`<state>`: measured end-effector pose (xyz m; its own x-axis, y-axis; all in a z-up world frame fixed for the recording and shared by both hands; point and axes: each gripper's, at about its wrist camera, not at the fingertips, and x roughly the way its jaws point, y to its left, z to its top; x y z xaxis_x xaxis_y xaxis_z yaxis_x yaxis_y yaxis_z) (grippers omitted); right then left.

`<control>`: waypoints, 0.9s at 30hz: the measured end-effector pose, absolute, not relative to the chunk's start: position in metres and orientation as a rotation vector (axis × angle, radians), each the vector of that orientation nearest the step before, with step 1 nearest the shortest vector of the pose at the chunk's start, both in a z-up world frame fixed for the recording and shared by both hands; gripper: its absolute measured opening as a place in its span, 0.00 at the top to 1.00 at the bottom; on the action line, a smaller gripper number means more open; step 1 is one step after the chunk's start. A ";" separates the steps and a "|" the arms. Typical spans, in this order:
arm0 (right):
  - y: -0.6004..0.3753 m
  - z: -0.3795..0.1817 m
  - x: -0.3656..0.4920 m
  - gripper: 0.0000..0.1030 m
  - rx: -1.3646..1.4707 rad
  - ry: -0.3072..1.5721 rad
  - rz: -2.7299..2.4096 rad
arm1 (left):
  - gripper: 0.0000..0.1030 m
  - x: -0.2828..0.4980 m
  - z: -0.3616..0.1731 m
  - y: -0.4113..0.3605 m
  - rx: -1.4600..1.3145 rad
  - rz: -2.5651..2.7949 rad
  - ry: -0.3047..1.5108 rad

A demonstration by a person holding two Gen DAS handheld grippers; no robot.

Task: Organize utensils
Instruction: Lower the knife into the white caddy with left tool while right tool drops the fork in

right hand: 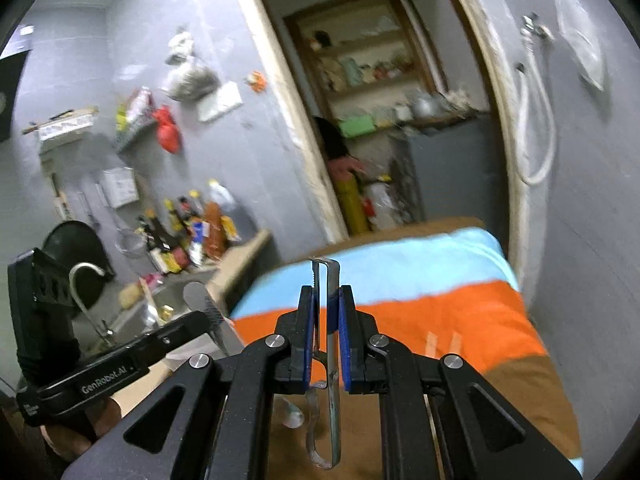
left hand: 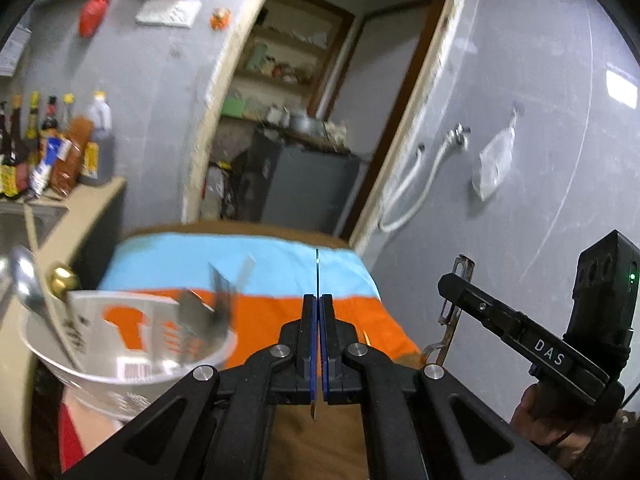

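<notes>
Steel glints between both of my tongs. My left gripper (left hand: pixel 319 344) is pinched fully shut on a thin blade (left hand: pixel 316 280), held edge-on so it shows only as a line, pointing away from me over the striped cloth (left hand: pixel 280 260). My right gripper (right hand: pixel 326 340) is nearly closed on a metal peeler (right hand: pixel 327 312), gripped midway so its head stands clear above the pads and its looped handle hangs below. Both tools are held off the table (right hand: pixel 360 420), probably so I can carry them. A clear tub (left hand: pixel 128 344) already holding a spoon (left hand: pixel 24 280) and other utensils sits just left of my left gripper, beside the counter (left hand: pixel 80 216); that looks like where these belong. Bottles (left hand: pixel 48 148) crowd the counter behind it.
</notes>
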<state>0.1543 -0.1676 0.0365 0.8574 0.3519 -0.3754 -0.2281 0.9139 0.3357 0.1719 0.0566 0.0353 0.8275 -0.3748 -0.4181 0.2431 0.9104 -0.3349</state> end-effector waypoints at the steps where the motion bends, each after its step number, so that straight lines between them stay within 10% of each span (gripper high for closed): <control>1: -0.158 0.043 0.155 0.90 0.286 0.430 0.328 | 0.98 0.171 0.040 0.064 -0.276 -0.324 0.485; 27: 0.005 0.064 0.204 0.90 0.216 0.293 0.486 | 0.98 0.161 0.068 0.210 -0.295 -0.044 0.378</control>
<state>0.2042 0.0046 0.0638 0.8437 0.4877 -0.2244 -0.4264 0.8627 0.2718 0.1608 0.2103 0.0681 0.9291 -0.0974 -0.3569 -0.0119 0.9563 -0.2920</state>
